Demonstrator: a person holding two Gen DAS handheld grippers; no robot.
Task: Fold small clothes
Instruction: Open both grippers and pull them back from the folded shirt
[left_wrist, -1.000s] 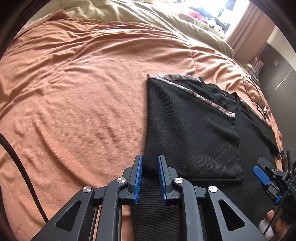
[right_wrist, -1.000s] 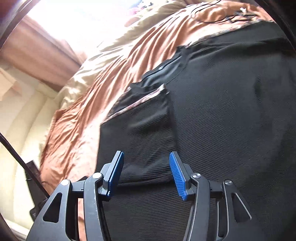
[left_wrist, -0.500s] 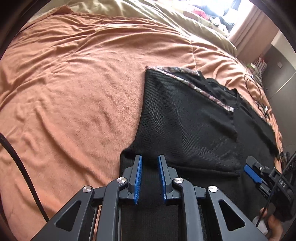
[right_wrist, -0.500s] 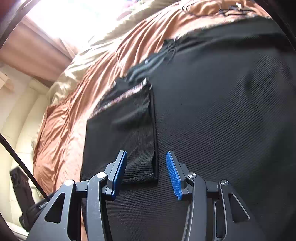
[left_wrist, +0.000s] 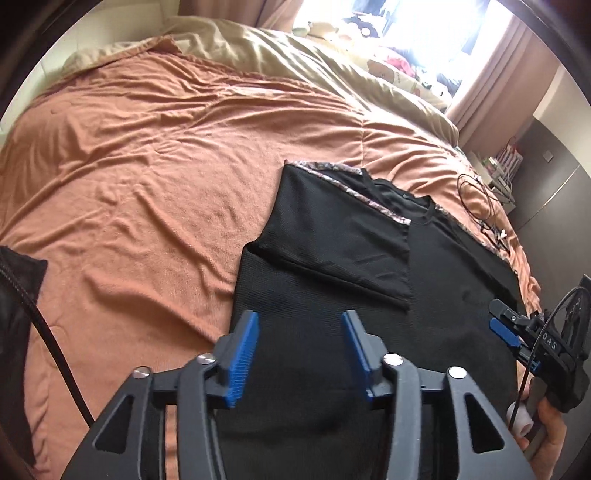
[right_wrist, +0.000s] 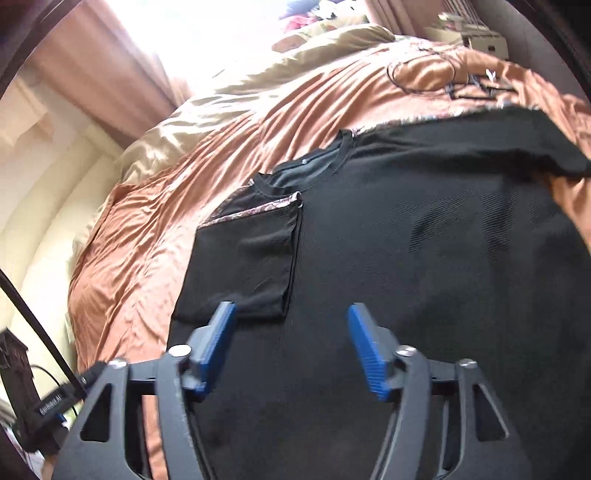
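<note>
So the black top (left_wrist: 369, 295) is lying flat on the orange blanket (left_wrist: 147, 184), neckline pointing toward the window end of the bed. One sleeve (left_wrist: 343, 236), the one with the patterned trim, is already folded in across the body, so we're mid-fold: first sleeve done, other side looks untouched. In the right wrist view that far side (right_wrist: 535, 147) still sprawls out toward the blanket's edge.

Left gripper (left_wrist: 299, 354) has just been opening; its jaws now stand fairly wide with nothing pinched, only shirt fabric underneath them. Same story for the right gripper (right_wrist: 291, 347): jaws just spread, wide apart, nothing between the pads, hanging over the middle of the shirt just below the folded sleeve's cuff.

My guess for what comes next: go for the unfolded sleeve on the other side, grab it at the shoulder and the cuff, and lay it inward to match. The knit looks thin and floppy, so the pinch probably needs to catch just one layer or the whole body drags along.
</note>
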